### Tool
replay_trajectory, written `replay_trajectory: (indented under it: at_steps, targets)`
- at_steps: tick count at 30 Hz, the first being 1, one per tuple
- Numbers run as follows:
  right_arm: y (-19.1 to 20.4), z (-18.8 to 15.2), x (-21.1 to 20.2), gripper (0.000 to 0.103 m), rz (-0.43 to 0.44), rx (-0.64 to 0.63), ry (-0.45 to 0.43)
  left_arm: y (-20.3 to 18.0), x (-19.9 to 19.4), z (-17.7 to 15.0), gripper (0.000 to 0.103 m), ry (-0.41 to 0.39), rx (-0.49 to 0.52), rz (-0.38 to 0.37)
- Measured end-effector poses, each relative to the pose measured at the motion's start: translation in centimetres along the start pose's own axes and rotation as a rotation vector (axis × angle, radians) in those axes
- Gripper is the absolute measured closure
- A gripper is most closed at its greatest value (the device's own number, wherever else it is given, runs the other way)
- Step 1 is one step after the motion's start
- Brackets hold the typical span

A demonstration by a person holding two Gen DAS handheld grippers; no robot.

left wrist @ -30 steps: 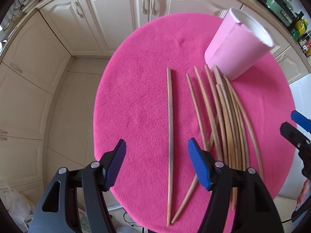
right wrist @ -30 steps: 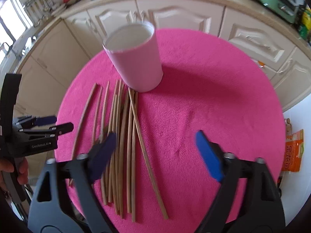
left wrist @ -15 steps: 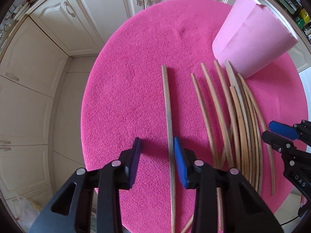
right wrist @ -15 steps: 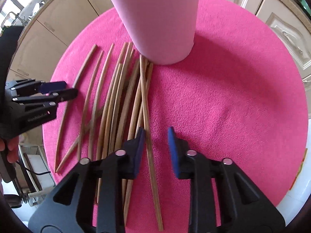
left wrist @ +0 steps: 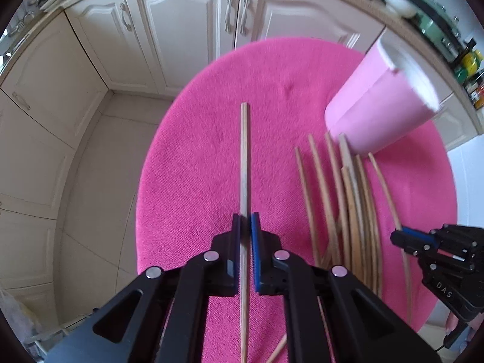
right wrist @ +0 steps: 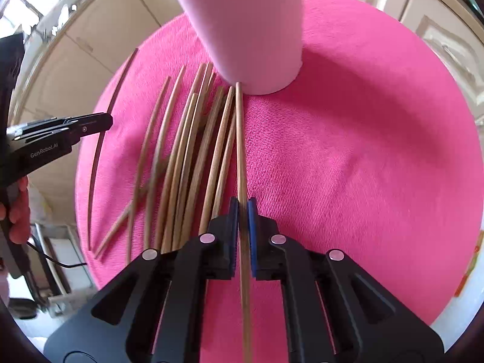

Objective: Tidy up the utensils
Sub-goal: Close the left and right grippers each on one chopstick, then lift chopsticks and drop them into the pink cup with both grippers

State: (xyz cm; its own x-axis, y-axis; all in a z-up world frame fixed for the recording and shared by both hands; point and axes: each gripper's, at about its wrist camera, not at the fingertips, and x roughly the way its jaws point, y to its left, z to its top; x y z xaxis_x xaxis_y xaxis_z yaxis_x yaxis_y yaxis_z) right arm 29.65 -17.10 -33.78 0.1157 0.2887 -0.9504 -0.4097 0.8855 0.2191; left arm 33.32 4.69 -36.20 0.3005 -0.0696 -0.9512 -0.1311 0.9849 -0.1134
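So far nothing is sorted, judging by the layout: no chopstick can be seen inside the pink cup [left wrist: 384,103], though its inside is barely visible. All sticks lie on the pink mat [left wrist: 196,157] or are pinched just at it.

Left to right. Left tongs [left wrist: 245,227] are clamped tight on a single chopstick [left wrist: 244,157] that lies apart from the rest on the mat's left half. Its long axis runs straight away from the camera, far tip toward the cabinets.

Next, the loose bundle [left wrist: 348,199]: roughly nine sticks, fanned, far tips converging toward the cup's base, one short piece crossing underneath.

Right tongs [right wrist: 243,211] are clamped on the rightmost chopstick [right wrist: 240,139] of that bundle, axis pointing at the cup, tip almost touching its foot.

Remaining, as I judge it: lift both held sticks, drop them into the cup, then clear the bundle.
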Motion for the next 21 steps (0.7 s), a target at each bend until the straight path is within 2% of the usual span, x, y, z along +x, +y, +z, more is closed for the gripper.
replay_trajectory:
  at_steps: [6, 11, 17, 21]
  targets:
    - [-2.0, -1.2, -3.9, 0.097, 0.064, 0.101, -0.094, -1.1, -5.6, 0.5, 0.096, -0.132, -0.016, -0.037]
    - [-3.6, -1.1, -7.7, 0.097, 0.090, 0.163, -0.237, -1.7, -9.7, 1.2, 0.096, -0.274, -0.011, -0.099]
    - [-3.3, 1.6, -13.1, 0.097, 0.138, 0.175, -0.411, -4.8, -15.8, 3.5, 0.096, -0.482, 0.038, -0.194]
    - [-2.8, 3.6, -16.0, 0.097, 0.151, 0.140, -0.506, -7.1, -17.5, 6.3, 0.096, -0.602, 0.063, -0.234]
